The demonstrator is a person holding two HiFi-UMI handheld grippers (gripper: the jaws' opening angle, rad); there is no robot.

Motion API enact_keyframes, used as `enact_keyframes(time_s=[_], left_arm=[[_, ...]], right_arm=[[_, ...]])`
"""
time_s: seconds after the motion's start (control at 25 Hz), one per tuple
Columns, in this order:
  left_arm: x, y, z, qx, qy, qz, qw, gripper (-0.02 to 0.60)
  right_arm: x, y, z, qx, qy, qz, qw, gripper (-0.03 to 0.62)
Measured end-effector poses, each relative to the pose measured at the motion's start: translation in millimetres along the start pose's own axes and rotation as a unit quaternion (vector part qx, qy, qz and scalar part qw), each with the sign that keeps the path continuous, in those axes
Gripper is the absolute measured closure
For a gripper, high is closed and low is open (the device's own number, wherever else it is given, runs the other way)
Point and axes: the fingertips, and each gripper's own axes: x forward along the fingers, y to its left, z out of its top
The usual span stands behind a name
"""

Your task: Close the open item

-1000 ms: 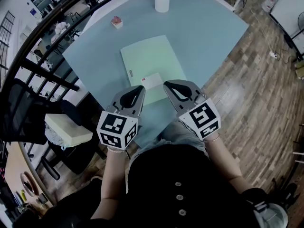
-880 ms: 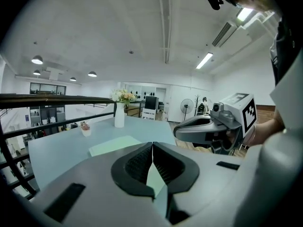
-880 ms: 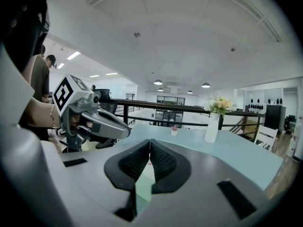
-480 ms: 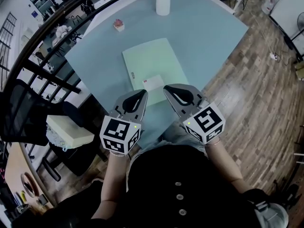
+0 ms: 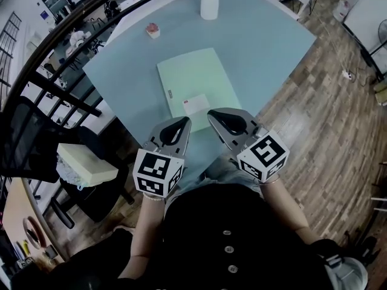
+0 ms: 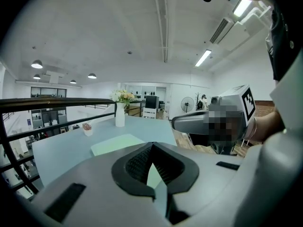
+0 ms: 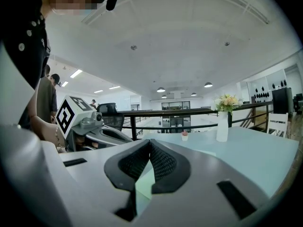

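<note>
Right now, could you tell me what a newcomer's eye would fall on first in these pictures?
First come the left gripper and the right gripper, each with a marker cube, both shut and empty, side by side at the near corner of the blue table. Just beyond them a pale green folder lies flat mid-table, and a white vase of flowers stands at the far edge.

Folder (image 5: 193, 80) on table (image 5: 278, 41); vase (image 5: 209, 3) behind, perhaps a pot (image 5: 152, 30) left.

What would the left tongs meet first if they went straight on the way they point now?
Most likely the near end of the green folder lying on the table, straight ahead of the left tongs; depth is unclear.
</note>
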Motion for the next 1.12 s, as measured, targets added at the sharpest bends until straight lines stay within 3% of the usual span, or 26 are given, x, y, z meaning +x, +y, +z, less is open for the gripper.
enact_keyframes(time_s=[1.12], left_arm=[[6, 9, -36, -0.041, 0.048, 0.022, 0.9977, 0.565]], right_arm=[[14, 7, -31, 0.007, 0.053, 0.053, 0.997, 0.589]])
